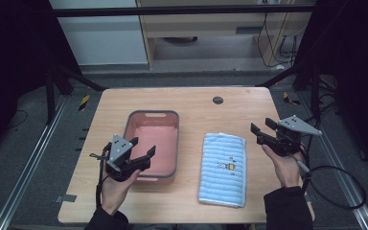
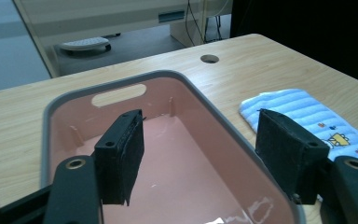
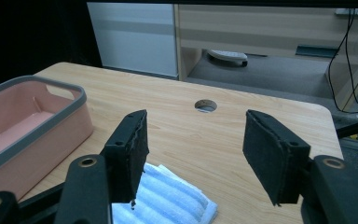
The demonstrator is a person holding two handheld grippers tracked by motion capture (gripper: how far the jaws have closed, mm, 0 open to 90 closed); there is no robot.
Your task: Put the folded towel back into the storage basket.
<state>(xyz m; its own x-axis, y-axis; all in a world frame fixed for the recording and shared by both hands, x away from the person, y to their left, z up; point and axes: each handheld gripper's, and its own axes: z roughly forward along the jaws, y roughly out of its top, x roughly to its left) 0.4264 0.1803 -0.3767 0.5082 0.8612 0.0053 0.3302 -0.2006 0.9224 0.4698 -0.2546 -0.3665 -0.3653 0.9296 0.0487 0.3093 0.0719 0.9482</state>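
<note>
Right now the left gripper (image 1: 142, 147) hovers over the near end of the pink bin (image 1: 170, 115), its jaws spread wide with nothing between them. Just off to its right, past the bin's grey rim, lies the folded blue striped towel (image 1: 223, 167), flat on the wooden table (image 1: 196, 108). Beyond the towel's far side the right gripper (image 1: 263, 130) hangs above bare tabletop, jaws apart and empty, the towel's corner just below them.

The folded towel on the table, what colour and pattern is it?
The towel is light blue with white stripes and a small cartoon print, clearest in the high view.
</note>
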